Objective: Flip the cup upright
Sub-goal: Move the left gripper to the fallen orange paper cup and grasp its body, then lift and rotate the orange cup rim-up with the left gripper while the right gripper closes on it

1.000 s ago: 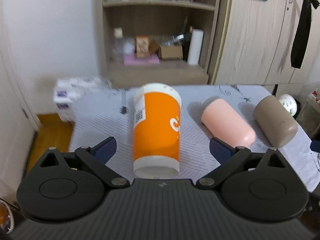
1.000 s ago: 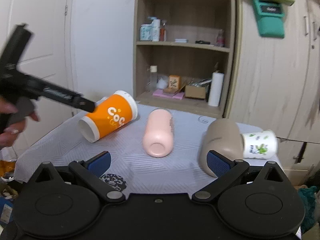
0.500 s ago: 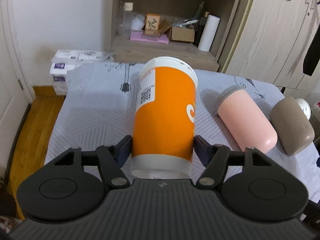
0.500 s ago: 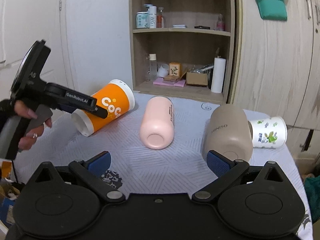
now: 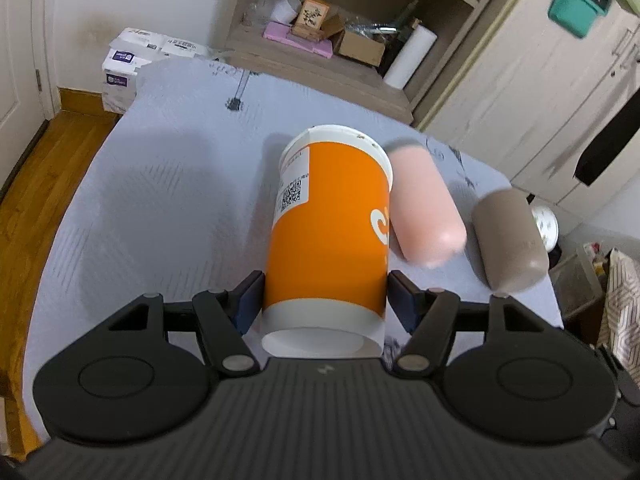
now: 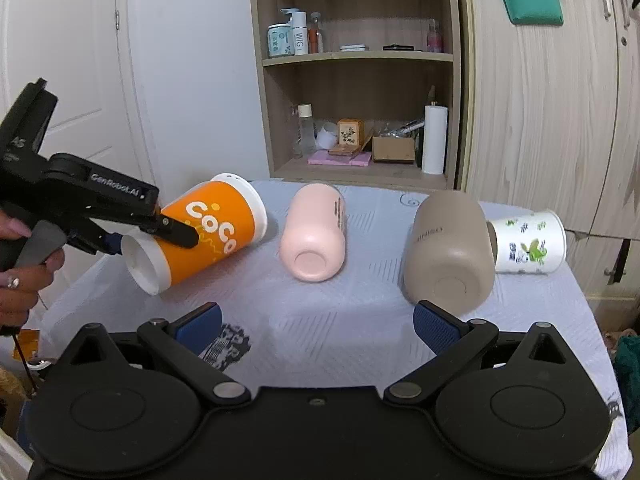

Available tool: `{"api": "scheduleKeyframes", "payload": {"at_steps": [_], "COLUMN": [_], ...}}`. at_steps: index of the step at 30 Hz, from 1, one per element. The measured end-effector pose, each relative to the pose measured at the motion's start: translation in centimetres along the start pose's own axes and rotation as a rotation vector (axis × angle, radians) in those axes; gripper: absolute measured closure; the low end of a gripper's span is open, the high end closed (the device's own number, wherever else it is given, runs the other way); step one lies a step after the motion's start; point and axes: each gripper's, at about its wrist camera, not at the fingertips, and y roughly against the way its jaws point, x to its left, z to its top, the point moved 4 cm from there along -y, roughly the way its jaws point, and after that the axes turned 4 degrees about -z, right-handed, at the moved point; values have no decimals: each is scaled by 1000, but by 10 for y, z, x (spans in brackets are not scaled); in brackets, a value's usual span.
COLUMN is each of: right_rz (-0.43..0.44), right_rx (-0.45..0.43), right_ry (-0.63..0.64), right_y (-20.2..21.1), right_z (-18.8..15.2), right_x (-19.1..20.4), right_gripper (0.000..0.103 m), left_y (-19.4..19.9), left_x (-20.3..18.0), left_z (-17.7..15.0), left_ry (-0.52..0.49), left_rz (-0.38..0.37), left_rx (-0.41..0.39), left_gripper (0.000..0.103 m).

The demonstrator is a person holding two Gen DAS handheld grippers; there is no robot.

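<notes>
1. My left gripper (image 5: 324,300) has its jaws closed on the orange paper cup (image 5: 330,232), pads pressed to either side of the wall near its white base end.
2. The cup is tilted, rim end low toward the desk (image 6: 340,320) — whether the rim touches the cloth I cannot tell — with its base end raised toward me, just left of the pink tumbler (image 6: 316,236).
3. To finish well, I would judge: turn my wrist so the white base swings down, and keep the squeeze light — paper walls crumple.
4. Set the base flat on bare cloth left of the pink tumbler, then let go.
5. My right gripper (image 6: 316,326) hangs with its jaws wide apart, holding nothing, in front of the pink tumbler and the brown tumbler (image 6: 448,248).
</notes>
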Motion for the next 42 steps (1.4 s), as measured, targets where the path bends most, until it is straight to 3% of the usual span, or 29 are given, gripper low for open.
{"api": "scheduleKeyframes", "payload": {"at_steps": [13,21,26,31,34,38,42], "right_rz": [18,31,122,297,404,457,457], "right_rx": [24,51,92,190,265,320,339], "right_ry": [-16,-7,-71,-160,-200,-203,-192], "right_y": [17,18,12,0,-12,-33,-55], "right_z": [-18,-25,-21,-11,-7,0,10], "right_x": [-7,-8,-10,-3,6,22,36], "right_gripper": [0,0,0,0,0,0,0], "left_y": [8,10,12,12,8,-1,-14], "left_x": [-31,-41,-34,-24,-19,-13,-7], "left_z": [-43,-47,-36,-25,-18,-8,0], "left_ry": [29,3,1,-67,-59,-48,-54], "left_rz": [-33,-75,-118,-89,-154,-226,-222], "left_rx": [60,85,89,75,97,121,126], "left_gripper": [37,30,26,24,23,23,23]}}
